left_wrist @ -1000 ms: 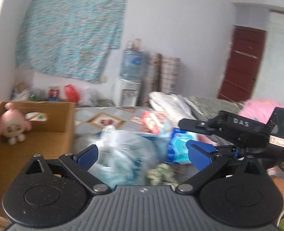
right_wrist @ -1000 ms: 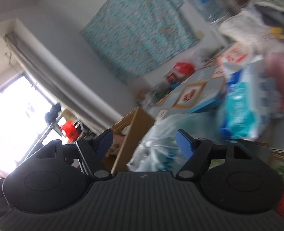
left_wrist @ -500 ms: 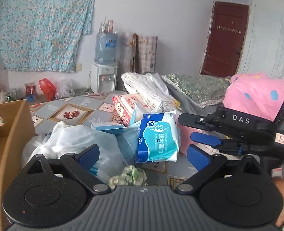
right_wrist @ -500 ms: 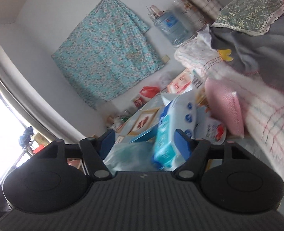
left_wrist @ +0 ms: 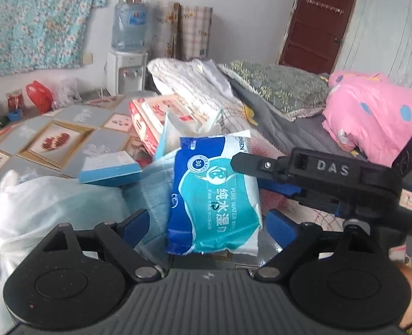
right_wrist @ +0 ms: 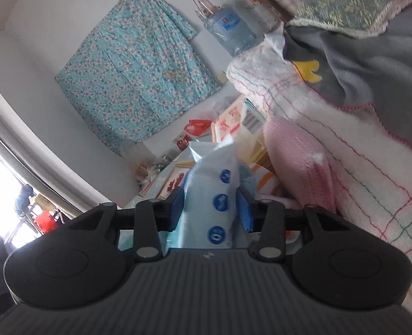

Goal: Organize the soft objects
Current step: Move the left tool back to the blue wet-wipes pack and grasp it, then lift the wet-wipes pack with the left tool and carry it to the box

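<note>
Since half a second ago: right gripper (right_wrist: 210, 209) has closed in on the wet-wipes pack (left_wrist: 215, 195), which now sits between its blue pads; earlier the pack stood ahead of spread jaws. Left gripper (left_wrist: 206, 224) has come nearer the pack too, jaws unchanged.

Right jaws: narrow, both pads pressed on the pack's edges, plastic pinched and slightly buckled between them. Seen from the left wrist camera, this gripper's black finger marked DAS lies across the pack's upper right corner.

Left jaws: wide, holding nothing; pack stands between and just beyond the fingertips, apart from both.

Pack: soft rectangular pouch, glossy film, teal and dark blue front with white edges, a round "30" badge, Chinese lettering and "PURE WATER". Stands roughly upright, leaning a little, lower edge crinkled. Its side panel, in the right wrist view, is pale blue with three dark blue round marks.

Around the pack:
- left of it, a white crumpled plastic bag (left_wrist: 38, 209), thin and translucent, bluish contents
- just behind-left, a flat blue box (left_wrist: 108, 169), rigid card
- behind and touching it, light blue knitted cloth (left_wrist: 155, 189)
- further behind, a red-and-white carton (left_wrist: 150, 114)
- right of it, pink fuzzy fabric (right_wrist: 298, 164) against a white fleecy blanket (right_wrist: 373, 195) with thin coloured check lines
</note>
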### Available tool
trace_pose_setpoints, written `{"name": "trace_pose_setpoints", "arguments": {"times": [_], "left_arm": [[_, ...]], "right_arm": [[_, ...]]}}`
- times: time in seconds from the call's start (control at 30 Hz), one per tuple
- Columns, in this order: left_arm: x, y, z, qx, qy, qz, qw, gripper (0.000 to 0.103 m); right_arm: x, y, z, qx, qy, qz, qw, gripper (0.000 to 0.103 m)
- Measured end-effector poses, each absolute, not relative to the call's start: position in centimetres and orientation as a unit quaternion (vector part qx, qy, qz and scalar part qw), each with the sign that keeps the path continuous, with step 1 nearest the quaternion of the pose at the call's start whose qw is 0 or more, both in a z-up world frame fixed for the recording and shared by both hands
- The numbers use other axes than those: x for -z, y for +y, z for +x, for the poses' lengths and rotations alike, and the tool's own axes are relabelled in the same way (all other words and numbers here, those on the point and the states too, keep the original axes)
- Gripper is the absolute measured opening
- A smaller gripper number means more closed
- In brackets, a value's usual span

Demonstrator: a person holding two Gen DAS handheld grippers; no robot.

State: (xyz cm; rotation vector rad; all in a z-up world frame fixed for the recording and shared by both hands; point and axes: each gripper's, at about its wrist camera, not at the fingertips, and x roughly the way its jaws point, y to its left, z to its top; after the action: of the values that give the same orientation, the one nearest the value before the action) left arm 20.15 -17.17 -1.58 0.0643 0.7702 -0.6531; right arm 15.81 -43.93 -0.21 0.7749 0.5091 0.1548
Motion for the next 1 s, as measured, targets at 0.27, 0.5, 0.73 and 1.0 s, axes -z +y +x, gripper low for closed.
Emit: {"name": "trace_pose_setpoints", "arguments": {"times": [0.27, 0.5, 0.73, 1.0], "left_arm": [[2.7, -18.3, 21.9, 0.323, 0.388, 0.019, 0.863, 0.096], [2.7, -18.9, 23.2, 0.329, 0.404, 0.006, 0.854, 0.098], [3.9, -18.7, 24.9, 0.347, 0.457, -0.051, 0.817, 0.098], [3.9, -18.9, 24.8, 0.34, 0.457, -0.049, 0.821, 0.096]], "right_arm": [[2.2, -45.3, 16.1, -0.105, 0.243, 0.415, 0.87, 0.032], [3.0, -45.3, 16.5, -0.12, 0.246, 0.428, 0.861, 0.031], [3.0, -45.1, 16.7, -0.122, 0.249, 0.433, 0.858, 0.03], [3.2, -45.5, 16.5, -0.128, 0.255, 0.447, 0.848, 0.03]]}}
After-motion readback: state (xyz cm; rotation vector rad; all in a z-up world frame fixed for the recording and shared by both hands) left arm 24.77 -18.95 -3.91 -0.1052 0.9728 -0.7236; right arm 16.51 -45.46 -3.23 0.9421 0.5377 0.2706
